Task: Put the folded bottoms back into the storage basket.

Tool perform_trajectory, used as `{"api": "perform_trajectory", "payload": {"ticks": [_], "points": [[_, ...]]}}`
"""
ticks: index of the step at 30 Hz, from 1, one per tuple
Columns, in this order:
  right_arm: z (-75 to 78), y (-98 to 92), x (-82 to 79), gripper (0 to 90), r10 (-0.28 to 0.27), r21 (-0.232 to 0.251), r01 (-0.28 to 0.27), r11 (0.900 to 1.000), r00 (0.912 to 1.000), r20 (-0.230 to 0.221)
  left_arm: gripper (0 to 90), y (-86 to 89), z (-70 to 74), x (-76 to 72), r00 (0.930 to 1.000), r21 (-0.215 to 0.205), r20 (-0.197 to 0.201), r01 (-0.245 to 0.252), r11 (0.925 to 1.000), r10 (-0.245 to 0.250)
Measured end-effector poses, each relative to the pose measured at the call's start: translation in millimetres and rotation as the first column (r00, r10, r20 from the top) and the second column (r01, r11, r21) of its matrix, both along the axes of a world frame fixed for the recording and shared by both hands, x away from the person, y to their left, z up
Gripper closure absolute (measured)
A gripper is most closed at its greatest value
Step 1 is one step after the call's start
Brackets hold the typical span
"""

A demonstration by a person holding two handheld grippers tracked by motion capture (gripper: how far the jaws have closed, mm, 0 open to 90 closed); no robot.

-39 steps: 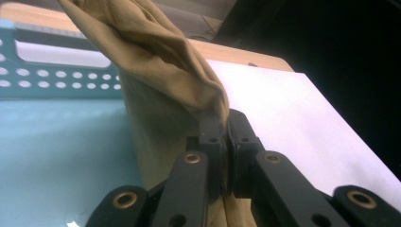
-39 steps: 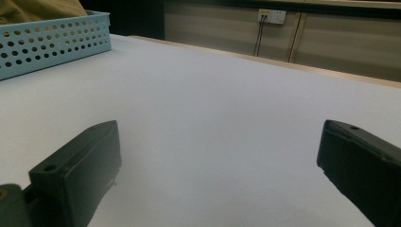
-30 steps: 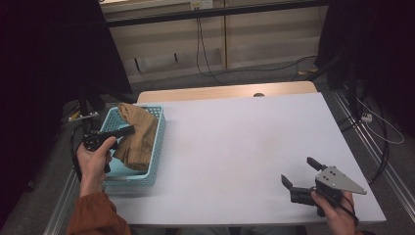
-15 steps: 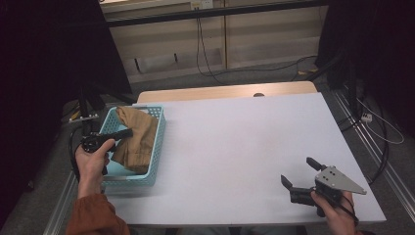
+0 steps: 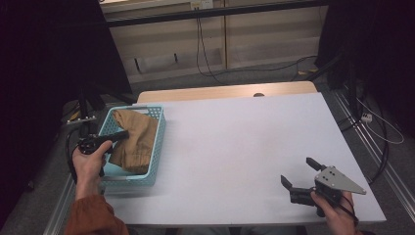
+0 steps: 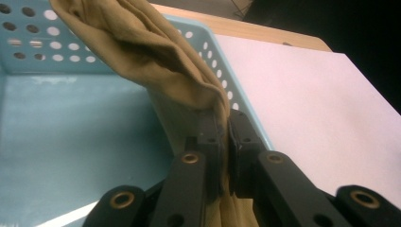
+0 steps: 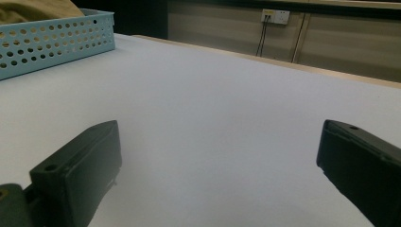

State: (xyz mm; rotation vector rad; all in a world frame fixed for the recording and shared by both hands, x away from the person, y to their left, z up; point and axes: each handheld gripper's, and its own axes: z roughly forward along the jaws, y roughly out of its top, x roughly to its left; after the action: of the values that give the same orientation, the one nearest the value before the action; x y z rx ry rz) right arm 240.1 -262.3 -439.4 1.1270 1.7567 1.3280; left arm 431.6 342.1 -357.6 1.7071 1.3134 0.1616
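Note:
A tan cloth (image 5: 134, 139) lies in the light blue perforated basket (image 5: 155, 154) at the table's left edge. My left gripper (image 5: 122, 133) reaches over the basket and is shut on a fold of the cloth. In the left gripper view the cloth (image 6: 156, 61) drapes up from between the closed jaws of the left gripper (image 6: 226, 127), inside the basket (image 6: 61, 137). My right gripper (image 5: 299, 173) rests near the table's front right corner, open, nothing between its fingers. The right gripper view shows the right gripper (image 7: 217, 151) over the bare white table, with the basket (image 7: 52, 42) far off at the left.
The white tabletop (image 5: 244, 142) stretches between the basket and the right gripper. A wooden strip (image 5: 225, 92) runs along the far edge. Cables (image 5: 377, 127) trail on the floor to the right of the table.
The left gripper has lowered slightly with the cloth, which now sits lower and flatter in the basket. The right gripper has not moved.

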Motion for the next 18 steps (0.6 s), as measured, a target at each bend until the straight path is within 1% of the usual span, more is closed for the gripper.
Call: {"api": "perform_trajectory", "payload": {"ticks": [2,4,5,6,9,13,16,18], "points": [[0.0,0.0,0.0,0.7,0.001,-0.001,-0.001,1.000,1.0000,-0.001,85.6,1.3,-1.6,-0.2,0.9998,-0.020,-0.005,-0.017,0.9996,0.017],[0.0,0.4,-0.1,0.7,0.000,0.002,0.000,1.000,1.0000,-0.001,85.6,3.9,-2.4,-0.2,0.9998,-0.004,-0.007,-0.018,0.9998,0.018],[0.0,0.4,0.0,0.7,0.000,0.002,0.000,1.000,1.0000,-0.002,85.5,3.9,-2.4,-0.2,0.9998,-0.004,-0.007,-0.018,0.9998,0.018],[-0.1,0.4,0.2,0.7,-0.001,0.003,0.001,1.000,1.0000,-0.002,85.5,5.6,-2.8,-0.4,0.9994,0.010,-0.009,-0.033,0.9994,0.033],[-0.1,0.4,0.2,0.7,-0.001,0.003,0.001,1.000,1.0000,-0.003,85.4,7.7,-3.7,-0.4,0.9990,0.019,-0.012,-0.044,0.9989,0.044],[-0.2,0.5,0.3,0.7,-0.001,0.003,0.001,1.000,1.0000,-0.003,85.3,9.2,-4.3,0.7,0.9979,0.049,-0.025,-0.059,0.9971,0.060],[0.0,0.3,0.0,0.7,-0.001,0.003,0.001,1.000,1.0000,-0.002,85.3,9.5,-5.2,1.2,0.9975,0.056,-0.024,-0.065,0.9963,0.066],[-0.1,0.2,0.0,0.7,-0.002,0.002,0.002,1.000,1.0000,-0.002,85.3,9.8,-5.6,1.4,0.9970,0.068,-0.029,-0.070,0.9953,0.072]]}}
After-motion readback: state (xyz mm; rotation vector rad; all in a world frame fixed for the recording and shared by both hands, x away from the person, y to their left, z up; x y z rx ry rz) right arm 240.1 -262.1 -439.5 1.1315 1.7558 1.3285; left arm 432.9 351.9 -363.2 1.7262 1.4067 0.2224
